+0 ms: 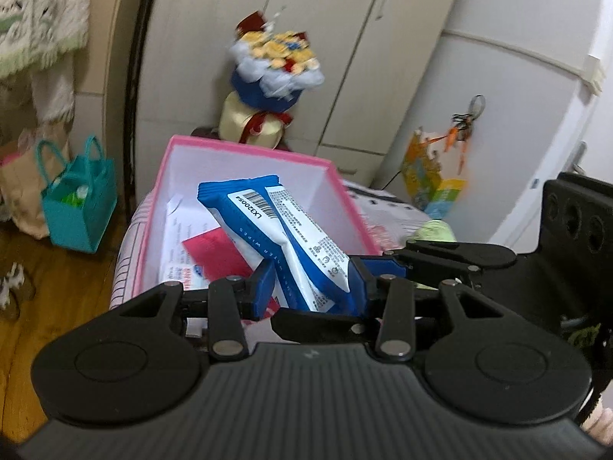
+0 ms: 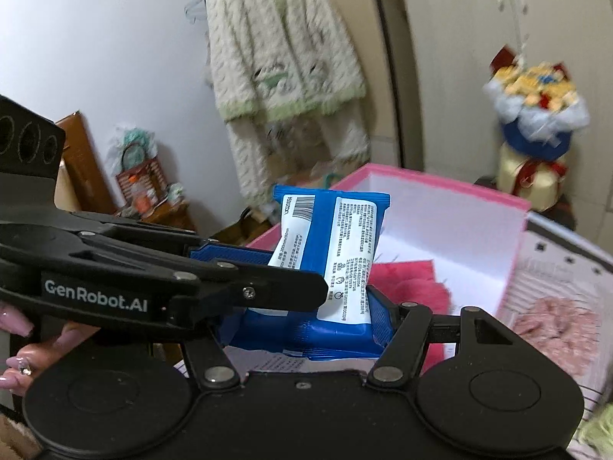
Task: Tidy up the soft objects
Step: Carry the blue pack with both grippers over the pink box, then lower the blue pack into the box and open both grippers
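Observation:
A blue and white pack of wet wipes point(image 1: 283, 230) is held over a pink box point(image 1: 249, 151) with a white inside. Both grippers clamp it. My left gripper point(image 1: 312, 287) is shut on its near end, blue pads on both sides. My right gripper point(image 2: 306, 306) is shut on the same pack point(image 2: 345, 245), which stands upright. The left gripper also shows in the right wrist view point(image 2: 230, 264), reaching in from the left. The right gripper shows in the left wrist view point(image 1: 383, 268), coming from the right. Inside the box lie a red pouch point(image 1: 214, 249) and a white packet point(image 1: 180, 253).
The box point(image 2: 440, 184) sits on a pink patterned bedcover point(image 2: 555, 306). A teal bag point(image 1: 80, 207) stands on the wooden floor at left. A toy bouquet point(image 1: 272, 73) stands behind the box by white wardrobes. A knit cardigan point(image 2: 283, 57) hangs on the wall. A green soft thing point(image 1: 436, 230) lies right.

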A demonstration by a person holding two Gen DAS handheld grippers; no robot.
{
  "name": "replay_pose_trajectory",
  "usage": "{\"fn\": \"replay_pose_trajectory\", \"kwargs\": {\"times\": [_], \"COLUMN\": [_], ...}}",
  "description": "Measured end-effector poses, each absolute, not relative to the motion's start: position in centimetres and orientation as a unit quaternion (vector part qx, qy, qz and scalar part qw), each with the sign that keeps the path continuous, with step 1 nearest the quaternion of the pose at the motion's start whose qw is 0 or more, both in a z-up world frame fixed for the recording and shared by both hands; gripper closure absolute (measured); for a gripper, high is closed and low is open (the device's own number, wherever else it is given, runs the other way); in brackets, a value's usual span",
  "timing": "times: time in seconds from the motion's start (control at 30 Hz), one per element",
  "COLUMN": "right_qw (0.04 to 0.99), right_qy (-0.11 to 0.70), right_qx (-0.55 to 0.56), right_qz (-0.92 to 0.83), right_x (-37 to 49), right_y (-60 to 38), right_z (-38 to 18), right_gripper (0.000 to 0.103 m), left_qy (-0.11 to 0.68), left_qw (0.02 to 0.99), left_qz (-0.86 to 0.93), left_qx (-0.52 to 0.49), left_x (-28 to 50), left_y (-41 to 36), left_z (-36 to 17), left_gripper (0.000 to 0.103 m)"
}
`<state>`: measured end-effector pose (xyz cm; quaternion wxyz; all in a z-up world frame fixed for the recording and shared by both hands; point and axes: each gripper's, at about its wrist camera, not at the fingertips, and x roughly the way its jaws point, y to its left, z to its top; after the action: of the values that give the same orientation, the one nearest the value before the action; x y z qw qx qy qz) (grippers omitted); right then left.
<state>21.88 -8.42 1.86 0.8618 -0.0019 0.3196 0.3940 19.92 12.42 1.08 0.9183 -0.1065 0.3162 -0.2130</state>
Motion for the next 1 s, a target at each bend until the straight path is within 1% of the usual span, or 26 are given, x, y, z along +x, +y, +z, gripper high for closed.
{"fn": "replay_pose_trajectory", "kwargs": {"times": [0.17, 0.6, 0.77, 0.87, 1.0], "right_qw": [0.843, 0.840, 0.861, 0.866, 0.874], "right_qy": [0.358, 0.386, 0.362, 0.357, 0.347], "right_qx": [-0.008, -0.054, -0.089, -0.076, -0.064], "right_qz": [0.401, 0.377, 0.345, 0.342, 0.334], "right_x": [24.8, 27.1, 26.2, 25.4, 24.1], "right_y": [-7.4, -6.5, -6.1, -7.3, -9.4], "right_z": [0.8, -0.5, 0.1, 0.7, 1.8], "right_gripper": [0.032, 0.032, 0.029, 0.028, 0.028], "left_qy": [0.354, 0.385, 0.362, 0.345, 0.318], "left_qw": [0.904, 0.888, 0.902, 0.910, 0.923], "left_qz": [-0.204, -0.210, -0.202, -0.195, -0.185], "left_qx": [-0.125, -0.137, -0.120, -0.127, -0.112], "left_x": [23.1, 25.8, 24.8, 23.4, 21.3], "left_y": [13.2, 13.2, 13.1, 13.6, 14.0], "left_z": [-0.3, -2.0, -1.5, -1.3, 0.0], "left_gripper": [0.064, 0.064, 0.064, 0.063, 0.062]}}
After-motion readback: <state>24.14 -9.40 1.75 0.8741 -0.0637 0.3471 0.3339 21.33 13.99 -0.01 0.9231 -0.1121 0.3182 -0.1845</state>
